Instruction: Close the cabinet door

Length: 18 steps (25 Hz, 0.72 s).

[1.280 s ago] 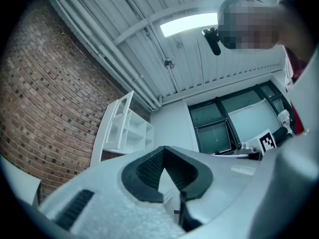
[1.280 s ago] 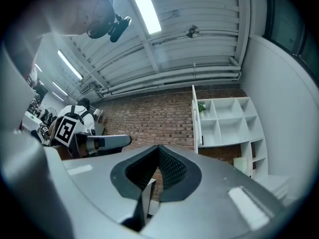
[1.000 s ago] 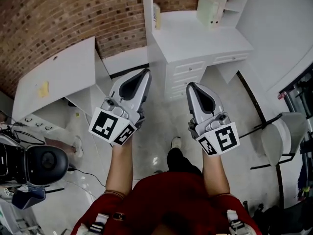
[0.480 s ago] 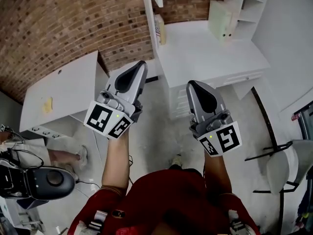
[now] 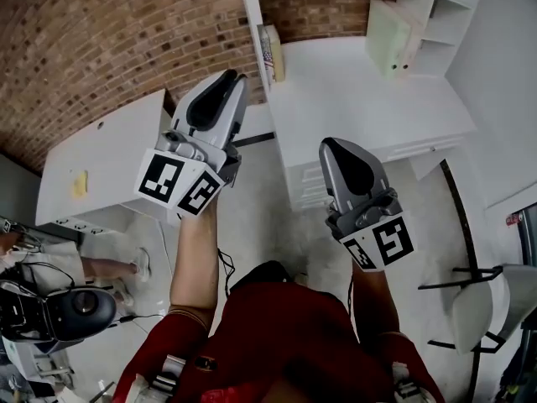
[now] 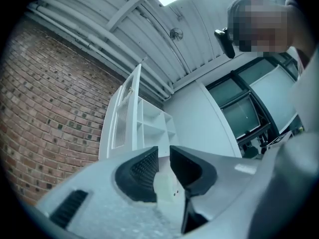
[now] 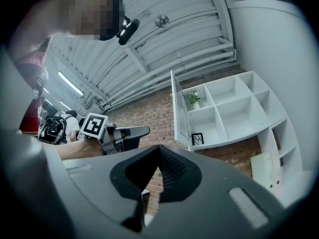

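Observation:
The white cabinet door (image 6: 130, 108) stands swung open at the left end of the shelf unit (image 7: 227, 108) above the desk. In the head view its edge (image 5: 250, 23) shows at the top. My left gripper (image 5: 237, 77) is raised toward that door without touching it. Its jaws (image 6: 164, 151) are opening, with a narrow gap and nothing between them. My right gripper (image 5: 325, 143) hangs lower over the floor before the desk, and its jaws (image 7: 159, 147) are shut and empty. The right gripper view also shows the left gripper (image 7: 142, 130) in front of the brick wall.
A white desk (image 5: 361, 82) with drawers (image 5: 315, 183) carries a pale green folder (image 5: 390, 23) and books (image 5: 270, 53). A low white table (image 5: 101, 154) stands at left by the brick wall. A black chair (image 5: 75, 309) is at lower left, a white chair (image 5: 478, 309) at lower right.
Both grippers have moved forward toward the desk and cabinet. The left one has risen higher in the head view, nearer the door's edge. The right one kept its height.

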Motion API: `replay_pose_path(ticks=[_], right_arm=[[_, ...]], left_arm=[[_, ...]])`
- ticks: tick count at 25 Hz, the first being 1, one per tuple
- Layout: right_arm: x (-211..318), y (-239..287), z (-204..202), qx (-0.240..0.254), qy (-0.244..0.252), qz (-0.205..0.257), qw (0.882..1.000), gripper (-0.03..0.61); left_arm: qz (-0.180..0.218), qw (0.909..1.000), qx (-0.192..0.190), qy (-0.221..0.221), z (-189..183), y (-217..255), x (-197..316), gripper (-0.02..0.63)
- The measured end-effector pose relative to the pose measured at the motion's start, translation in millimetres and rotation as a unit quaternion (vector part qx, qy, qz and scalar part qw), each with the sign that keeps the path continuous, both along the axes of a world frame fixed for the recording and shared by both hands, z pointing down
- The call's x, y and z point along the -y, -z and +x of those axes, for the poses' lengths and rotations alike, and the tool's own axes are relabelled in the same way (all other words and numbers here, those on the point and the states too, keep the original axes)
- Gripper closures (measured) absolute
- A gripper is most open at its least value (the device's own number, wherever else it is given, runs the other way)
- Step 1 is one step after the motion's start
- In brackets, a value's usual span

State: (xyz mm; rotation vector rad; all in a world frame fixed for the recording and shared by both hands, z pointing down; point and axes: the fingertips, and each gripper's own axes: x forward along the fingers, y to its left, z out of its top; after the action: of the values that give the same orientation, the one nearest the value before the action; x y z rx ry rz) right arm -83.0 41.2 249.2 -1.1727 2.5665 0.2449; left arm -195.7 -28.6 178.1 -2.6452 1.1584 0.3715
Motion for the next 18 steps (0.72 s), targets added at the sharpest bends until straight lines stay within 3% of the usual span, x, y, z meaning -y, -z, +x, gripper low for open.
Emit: replay_pose_path(ticks=[8, 18], right_arm=[[43.2, -9.6, 14.1, -0.012, -0.017, -0.011, 1.0, 0.566], [109.6, -15.7, 20.8, -0.03, -0.047, -0.024, 0.998, 0.566]], left_arm=[[0.005, 0.9997, 0.022, 0.005, 9.4, 11.0, 75.5, 0.451], [0.014, 0.9997, 0.014, -0.013, 13.4, 16.3, 152.3, 0.443]])
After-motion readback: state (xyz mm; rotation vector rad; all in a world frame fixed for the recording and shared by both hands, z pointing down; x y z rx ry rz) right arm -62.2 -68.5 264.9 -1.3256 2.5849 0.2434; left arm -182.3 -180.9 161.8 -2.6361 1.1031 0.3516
